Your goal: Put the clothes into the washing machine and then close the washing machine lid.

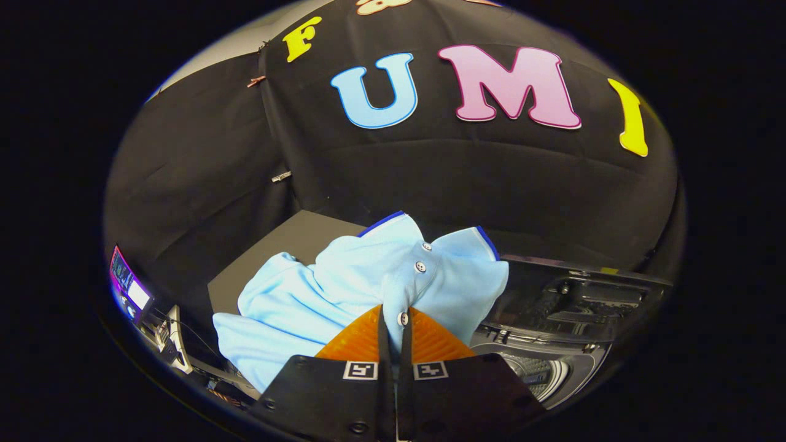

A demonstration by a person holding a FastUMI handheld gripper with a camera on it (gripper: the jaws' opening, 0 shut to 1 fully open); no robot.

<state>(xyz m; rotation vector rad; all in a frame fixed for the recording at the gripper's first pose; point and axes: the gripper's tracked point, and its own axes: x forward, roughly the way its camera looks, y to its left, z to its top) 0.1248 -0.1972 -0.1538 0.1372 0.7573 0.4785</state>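
Washing machine (552,362) low to the right of the claw, lid (571,301) raised and tilted back, dark and glossy. Round drum opening (540,371) below the lid, ribbed metal wall visible inside; no garment seen in the part of the drum that shows, much of it hidden behind the claw body.

Claw (393,322) closed on the shirt (344,288), both fingers pressed together on the button placket, one white button sitting right at the fingertips. Narrow strip of fabric caught between the fingers and running back toward the claw body.

Shirt light blue, polo type, with a collar (442,236) edged in dark blue and spread open beyond the fingers. Two more white buttons on the placket just ahead of the tips. Cloth bunched and creased, hanging from the grip and spilling mostly to the left of the fingers, a sleeve or hem fold drooping low on that side. Shirt held up outside the machine, left of the drum opening, in front of a dark grey surface (276,252).

Black cloth wall (460,172) behind everything. Small lit screen (126,285) far off to the left.
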